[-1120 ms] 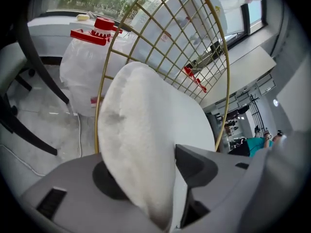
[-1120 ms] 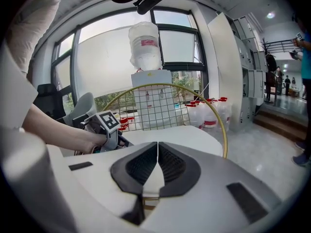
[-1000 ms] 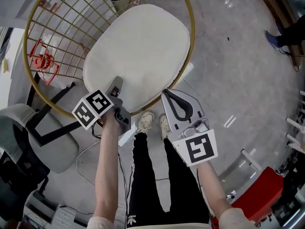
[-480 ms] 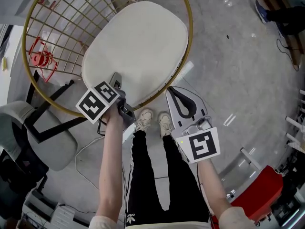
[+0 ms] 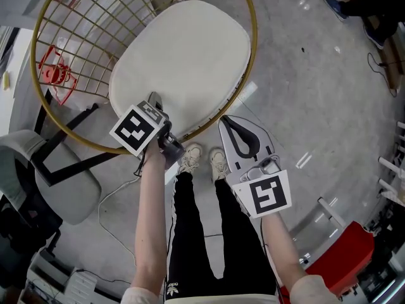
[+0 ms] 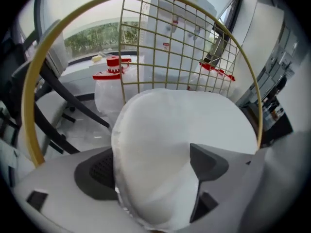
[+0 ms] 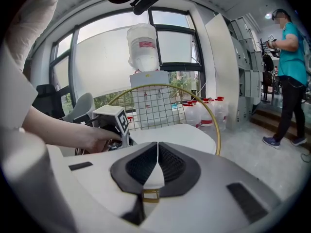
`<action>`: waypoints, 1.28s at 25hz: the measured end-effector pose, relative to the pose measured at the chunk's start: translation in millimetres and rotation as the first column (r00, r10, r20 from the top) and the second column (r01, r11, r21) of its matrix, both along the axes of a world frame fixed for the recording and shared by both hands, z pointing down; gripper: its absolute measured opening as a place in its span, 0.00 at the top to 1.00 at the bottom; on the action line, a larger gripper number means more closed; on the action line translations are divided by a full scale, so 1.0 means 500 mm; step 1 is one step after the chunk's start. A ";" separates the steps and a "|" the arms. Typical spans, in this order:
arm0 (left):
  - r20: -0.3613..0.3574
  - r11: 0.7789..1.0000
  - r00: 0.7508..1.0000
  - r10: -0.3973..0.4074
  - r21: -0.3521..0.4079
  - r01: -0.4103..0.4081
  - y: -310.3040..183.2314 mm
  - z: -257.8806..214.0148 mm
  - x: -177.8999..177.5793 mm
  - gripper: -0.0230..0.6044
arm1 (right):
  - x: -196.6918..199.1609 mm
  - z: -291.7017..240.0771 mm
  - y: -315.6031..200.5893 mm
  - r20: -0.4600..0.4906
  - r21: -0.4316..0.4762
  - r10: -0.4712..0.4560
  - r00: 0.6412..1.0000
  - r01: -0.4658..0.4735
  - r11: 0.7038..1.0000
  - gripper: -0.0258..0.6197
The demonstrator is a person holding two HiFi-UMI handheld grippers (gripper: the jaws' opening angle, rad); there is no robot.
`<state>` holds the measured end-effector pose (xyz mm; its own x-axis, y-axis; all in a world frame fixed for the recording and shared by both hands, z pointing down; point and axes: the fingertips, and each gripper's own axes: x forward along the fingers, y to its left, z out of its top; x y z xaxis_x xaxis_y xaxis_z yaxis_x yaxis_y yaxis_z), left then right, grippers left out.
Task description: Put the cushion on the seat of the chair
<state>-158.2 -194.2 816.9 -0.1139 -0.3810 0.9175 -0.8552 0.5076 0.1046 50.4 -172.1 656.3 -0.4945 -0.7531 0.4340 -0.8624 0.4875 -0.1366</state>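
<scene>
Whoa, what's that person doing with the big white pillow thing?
A person is setting a round white cushion onto the seat of a gold wire chair. The left gripper is opening its fingers, with the cushion's near edge between them. The right gripper is shut, empty, and held beside the chair.

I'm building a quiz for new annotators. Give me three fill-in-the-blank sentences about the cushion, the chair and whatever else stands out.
1. The white cushion lies on the seat of a round wire chair whose frame is ____ in colour.
2. The right gripper is held off the chair, and its jaws are ____ with nothing between them.
3. In the right gripper view, a person in a teal shirt stands at the ____ edge of the picture.

Missing words: gold; shut; right
</scene>
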 end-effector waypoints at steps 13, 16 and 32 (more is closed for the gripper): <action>0.358 0.997 0.930 0.078 -0.042 -0.067 0.002 -0.050 -0.058 0.27 | -0.011 0.003 0.020 0.008 -0.007 -0.008 1.000 0.008 1.000 0.93; 0.349 0.997 0.935 0.070 -0.033 -0.063 0.006 -0.053 -0.059 0.27 | -0.013 -0.001 0.020 0.006 -0.005 -0.010 1.000 0.010 1.000 0.93; 0.185 0.944 0.975 0.127 0.278 -0.176 -0.050 -0.238 -0.008 0.27 | -0.028 -0.115 0.018 -0.007 0.070 -0.016 1.000 0.016 0.997 0.93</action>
